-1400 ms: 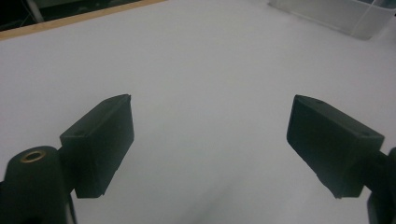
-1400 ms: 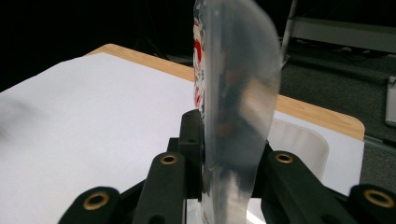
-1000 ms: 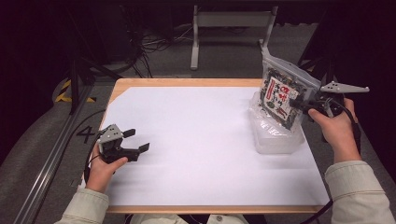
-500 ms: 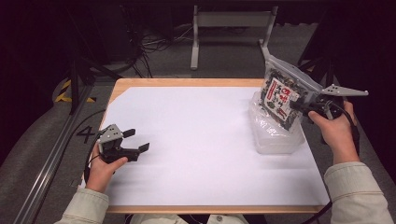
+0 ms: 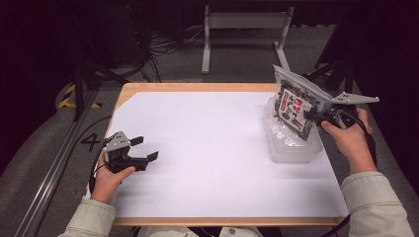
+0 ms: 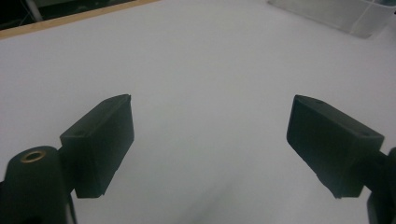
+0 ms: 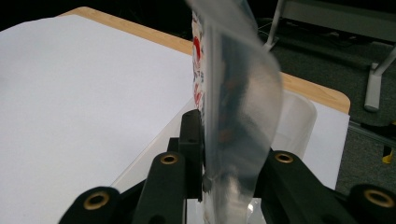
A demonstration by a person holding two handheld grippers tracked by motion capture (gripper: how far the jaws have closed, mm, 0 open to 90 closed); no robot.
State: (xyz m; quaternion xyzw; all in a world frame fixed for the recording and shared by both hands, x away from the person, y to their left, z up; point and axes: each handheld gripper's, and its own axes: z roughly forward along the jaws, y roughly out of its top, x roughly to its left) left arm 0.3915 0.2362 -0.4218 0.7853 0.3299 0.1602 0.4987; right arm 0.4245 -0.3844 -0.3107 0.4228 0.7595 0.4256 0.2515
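Dark room, white sheet over wood table. We see the R gripper at approx 3 o'clock, jaws clamped flat on a clear printed packet, held tilted above the clear plastic tub. L gripper at 8 o'clock, jaws wide apart, nothing in them, hovering low over the sheet. Packet looks light, floppy, slick film; contents prob. brittle. We'd pinch the sealed edge, not the middle.

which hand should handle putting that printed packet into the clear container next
Right, probably. The right gripper is already clamped on the packet, holding it above the clear container. The left gripper sits open, holding nothing, across the table.
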